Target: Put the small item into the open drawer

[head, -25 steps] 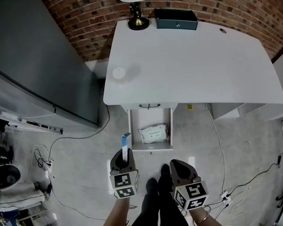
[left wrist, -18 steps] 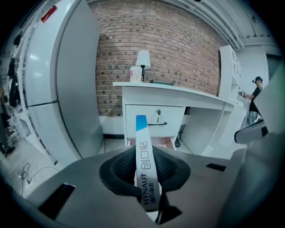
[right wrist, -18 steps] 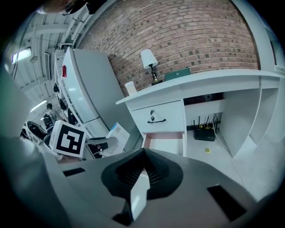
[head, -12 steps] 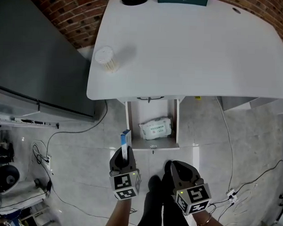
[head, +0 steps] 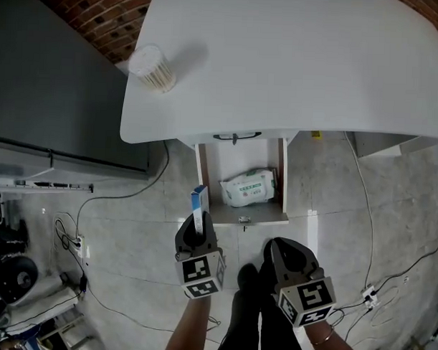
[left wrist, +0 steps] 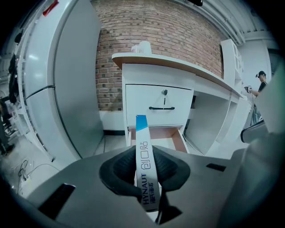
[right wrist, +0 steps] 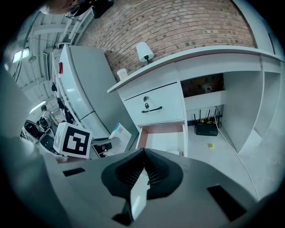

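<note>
Small box (head: 198, 206): slim, white with a blue top end, upright, just near and left of the open drawer.
Left gripper (head: 195, 234): fingers pinching the small box's lower part.
Open drawer (head: 230, 160): under the desk's near edge, holding a white packet (head: 251, 187).
Right gripper (head: 288, 250): fingers pressed together, nothing between them.
Desk (head: 294, 66): white, with a round container (head: 152, 66) at its left end.

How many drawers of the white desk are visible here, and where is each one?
2. The closed upper drawer is directly under the desktop. The open lower drawer is pulled out below it, with a white packet inside. More may be hidden.
</note>
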`<state>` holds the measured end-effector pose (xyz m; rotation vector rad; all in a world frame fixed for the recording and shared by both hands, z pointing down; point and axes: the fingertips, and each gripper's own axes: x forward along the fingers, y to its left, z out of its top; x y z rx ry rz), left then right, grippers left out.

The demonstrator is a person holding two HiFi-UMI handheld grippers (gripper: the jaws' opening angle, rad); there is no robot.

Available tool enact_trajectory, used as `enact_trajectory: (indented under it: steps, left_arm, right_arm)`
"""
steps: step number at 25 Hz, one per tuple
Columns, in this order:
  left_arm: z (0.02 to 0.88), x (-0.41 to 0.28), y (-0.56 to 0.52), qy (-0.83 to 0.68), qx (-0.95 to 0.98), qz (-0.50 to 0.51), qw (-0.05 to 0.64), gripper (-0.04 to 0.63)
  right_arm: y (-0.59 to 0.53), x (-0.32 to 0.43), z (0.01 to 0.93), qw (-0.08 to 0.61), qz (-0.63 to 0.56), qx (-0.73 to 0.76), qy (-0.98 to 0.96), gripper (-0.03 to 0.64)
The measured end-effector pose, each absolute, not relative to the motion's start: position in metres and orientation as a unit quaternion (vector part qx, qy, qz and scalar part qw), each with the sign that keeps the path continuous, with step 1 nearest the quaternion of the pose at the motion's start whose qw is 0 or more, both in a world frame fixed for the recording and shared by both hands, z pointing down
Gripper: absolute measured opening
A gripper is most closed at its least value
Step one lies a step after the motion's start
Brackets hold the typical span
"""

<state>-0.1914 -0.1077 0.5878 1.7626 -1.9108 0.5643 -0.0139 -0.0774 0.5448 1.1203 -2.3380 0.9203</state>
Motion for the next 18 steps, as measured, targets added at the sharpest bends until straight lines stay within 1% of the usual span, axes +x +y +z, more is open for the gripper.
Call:
enact_trajectory:
  steps: [8, 18]
  left_arm:
    - [0.639, -0.192, -0.133, -0.693, 0.641, 0.224, 0.244, 0.08]
    - [0.695, -0.196, -0.163, -0.691, 0.626, 0.23, 0.28, 0.08]
  right_arm:
    - [-0.091, -0.01, 0.575, 0.199, 0.327, 0.406, -0.83, 0.006]
    - [-0.097, -0.015, 0.605, 0.2, 0.337, 0.415, -0.821, 0.006]
